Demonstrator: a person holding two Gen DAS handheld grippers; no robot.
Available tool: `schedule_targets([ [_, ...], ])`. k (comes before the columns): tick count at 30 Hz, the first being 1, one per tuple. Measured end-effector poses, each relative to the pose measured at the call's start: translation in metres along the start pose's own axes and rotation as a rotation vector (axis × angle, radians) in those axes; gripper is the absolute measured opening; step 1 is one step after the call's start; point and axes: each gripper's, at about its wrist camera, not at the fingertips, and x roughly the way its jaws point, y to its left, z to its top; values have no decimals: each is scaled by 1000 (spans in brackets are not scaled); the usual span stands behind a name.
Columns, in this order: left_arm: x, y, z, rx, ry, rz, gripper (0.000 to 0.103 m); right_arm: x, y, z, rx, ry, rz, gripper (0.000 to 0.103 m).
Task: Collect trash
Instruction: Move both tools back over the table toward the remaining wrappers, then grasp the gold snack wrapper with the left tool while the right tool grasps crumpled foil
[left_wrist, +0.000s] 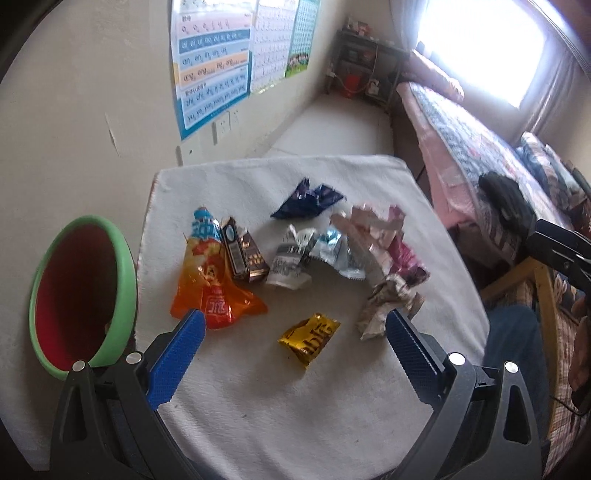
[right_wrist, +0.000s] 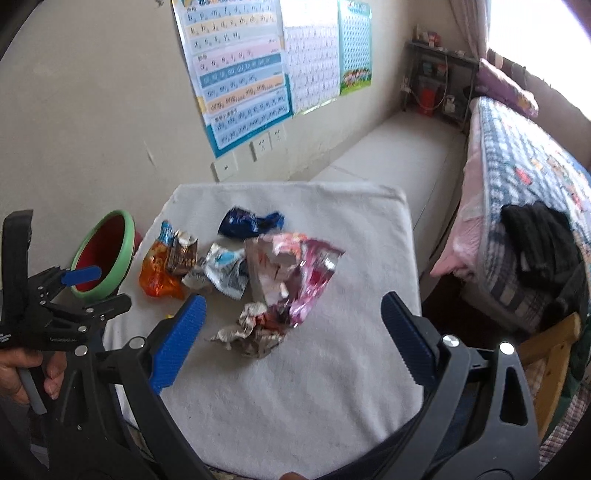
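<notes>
Lying between spread left hand-held gripper (left_wrist: 295, 332) fingers, gold wrapper (left_wrist: 309, 338) points diagonally up-right.

gold wrapper (right_wrist: 169, 316) — mostly hidden behind gripper | poster (left_wrist: 212, 62) — top cut off

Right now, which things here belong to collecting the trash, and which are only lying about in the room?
For the job:
- orange wrapper
- gold wrapper
- dark blue wrapper
- pink wrappers
- crumpled paper
- green bin
- left tool and right tool, both open

Only lying about:
- wall posters
- bed
- black cloth
- shelf
</notes>
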Motion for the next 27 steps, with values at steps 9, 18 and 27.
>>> schedule_targets([
  [9,36,4,-14,50,99,0,94,49,21,-26,-24,136,58,94],
  [18,74,2,-20,113,183,-19,93,91,28,-42,-13,248,75,94],
  [27,110,4,-19,126,236,-16,80,132,27,-46,42,318,100,94],
])
